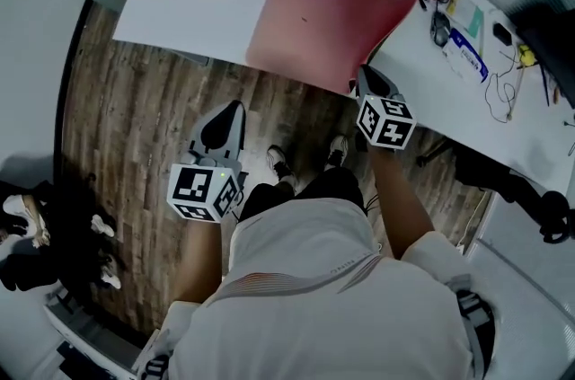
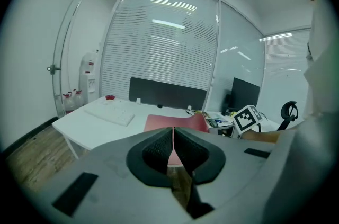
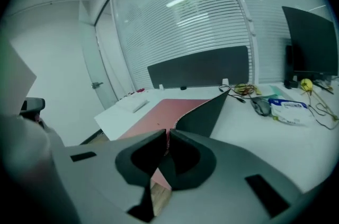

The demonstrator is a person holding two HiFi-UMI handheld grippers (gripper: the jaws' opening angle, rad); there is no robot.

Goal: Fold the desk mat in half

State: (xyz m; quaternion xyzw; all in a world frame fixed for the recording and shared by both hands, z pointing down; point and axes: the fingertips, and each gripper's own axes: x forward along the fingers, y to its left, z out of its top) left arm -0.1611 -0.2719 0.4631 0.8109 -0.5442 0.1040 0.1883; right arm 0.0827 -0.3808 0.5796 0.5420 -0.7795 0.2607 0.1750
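The mat (image 1: pixel 323 19) is pink on top and dark underneath. It lies on the white worktop (image 1: pixel 153 19) with its right edge lifted. Your right gripper (image 3: pixel 166 137) has its fingers pinching the mat's near right corner. Your left gripper (image 2: pixel 172 132) is clear of the mat, over the floor (image 1: pixel 135 118), fingers pressed together on nothing.
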